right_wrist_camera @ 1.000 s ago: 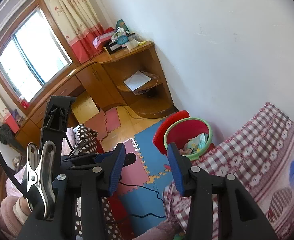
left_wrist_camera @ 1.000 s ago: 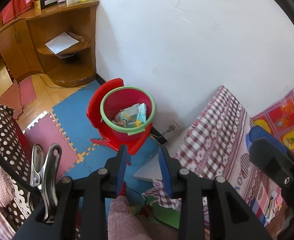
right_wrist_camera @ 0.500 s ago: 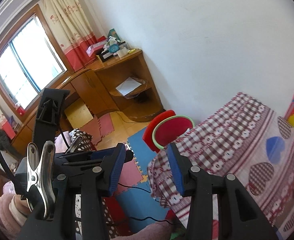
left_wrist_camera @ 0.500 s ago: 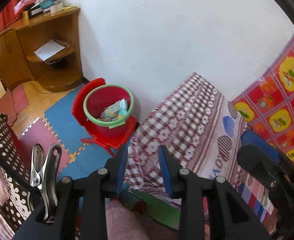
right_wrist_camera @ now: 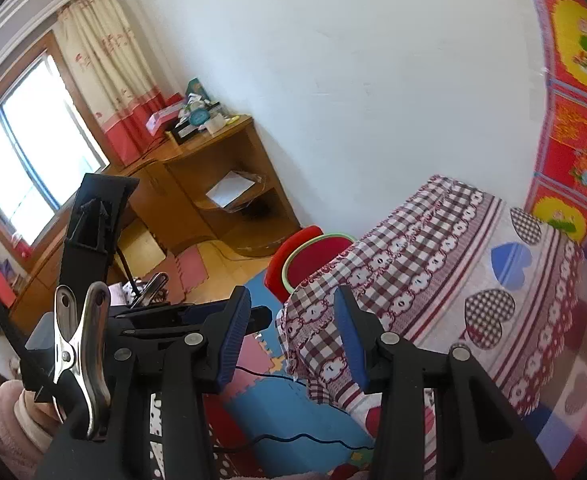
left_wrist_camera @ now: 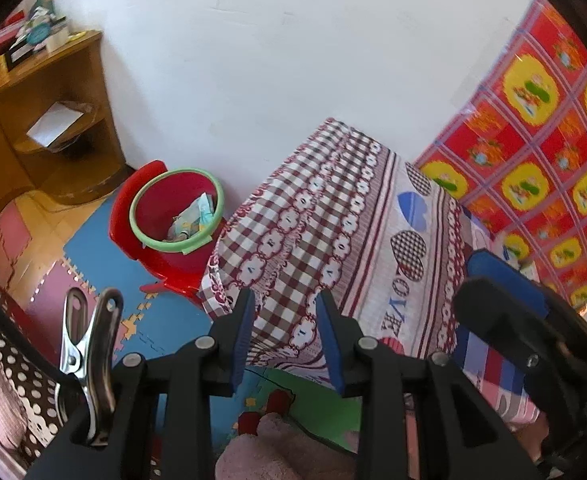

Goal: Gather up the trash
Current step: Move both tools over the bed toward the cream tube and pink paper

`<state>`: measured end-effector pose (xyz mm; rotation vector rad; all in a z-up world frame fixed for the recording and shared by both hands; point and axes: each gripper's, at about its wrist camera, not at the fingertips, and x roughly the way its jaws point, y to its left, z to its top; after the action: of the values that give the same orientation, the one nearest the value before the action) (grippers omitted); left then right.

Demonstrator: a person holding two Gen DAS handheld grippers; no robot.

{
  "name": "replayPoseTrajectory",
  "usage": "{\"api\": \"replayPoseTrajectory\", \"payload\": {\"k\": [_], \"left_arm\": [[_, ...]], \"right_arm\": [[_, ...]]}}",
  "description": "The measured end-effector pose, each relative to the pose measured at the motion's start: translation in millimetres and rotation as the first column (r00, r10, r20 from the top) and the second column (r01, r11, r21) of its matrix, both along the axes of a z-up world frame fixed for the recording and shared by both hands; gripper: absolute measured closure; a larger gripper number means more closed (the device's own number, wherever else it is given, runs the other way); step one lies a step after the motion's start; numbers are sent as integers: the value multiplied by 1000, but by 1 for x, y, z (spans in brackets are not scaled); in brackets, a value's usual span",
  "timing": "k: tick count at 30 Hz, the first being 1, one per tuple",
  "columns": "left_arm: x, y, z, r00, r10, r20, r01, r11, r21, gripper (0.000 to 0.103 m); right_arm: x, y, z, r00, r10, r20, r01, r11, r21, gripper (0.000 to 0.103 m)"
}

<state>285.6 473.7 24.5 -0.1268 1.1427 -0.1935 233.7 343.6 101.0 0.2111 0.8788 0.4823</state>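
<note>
A red bucket with a green rim [left_wrist_camera: 175,216] stands on a red plastic chair [left_wrist_camera: 133,220] by the white wall; crumpled wrappers [left_wrist_camera: 191,222] lie inside it. In the right wrist view only the bucket's rim [right_wrist_camera: 313,254] peeks out behind the bed. My left gripper [left_wrist_camera: 283,312] hangs open and empty over the corner of the checked bedspread [left_wrist_camera: 333,220]. My right gripper [right_wrist_camera: 293,312] is open too, nothing between its blue pads, above the same bed corner [right_wrist_camera: 413,264]. The right gripper [left_wrist_camera: 505,292] shows at the left view's right edge.
A wooden corner shelf [right_wrist_camera: 229,168] with papers and clutter stands left of the bucket. Coloured foam mats [left_wrist_camera: 105,256] cover the floor. A red and yellow patterned sheet [left_wrist_camera: 533,120] hangs on the wall beside the bed. A black cable [right_wrist_camera: 293,438] runs across the mats.
Both grippers have swung right, from above the bucket to above the bed corner. The bucket has slid left in both views. Neither gripper's jaws have changed.
</note>
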Motion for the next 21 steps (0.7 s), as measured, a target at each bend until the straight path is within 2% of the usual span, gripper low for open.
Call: {"api": "replayPoseTrajectory", "payload": {"k": [11,21], "left_arm": [[-16,-19,-1,993,-116,-4,116,993,-11,70],[-29,-50,-1,977,-215,-8,214,976,-33,70]], "right_arm": [[-31,-9,-4,994,-110,-13,110,994,5,58],[-53,-31,-3,983,-181,-14,181,983,-14,58]]}}
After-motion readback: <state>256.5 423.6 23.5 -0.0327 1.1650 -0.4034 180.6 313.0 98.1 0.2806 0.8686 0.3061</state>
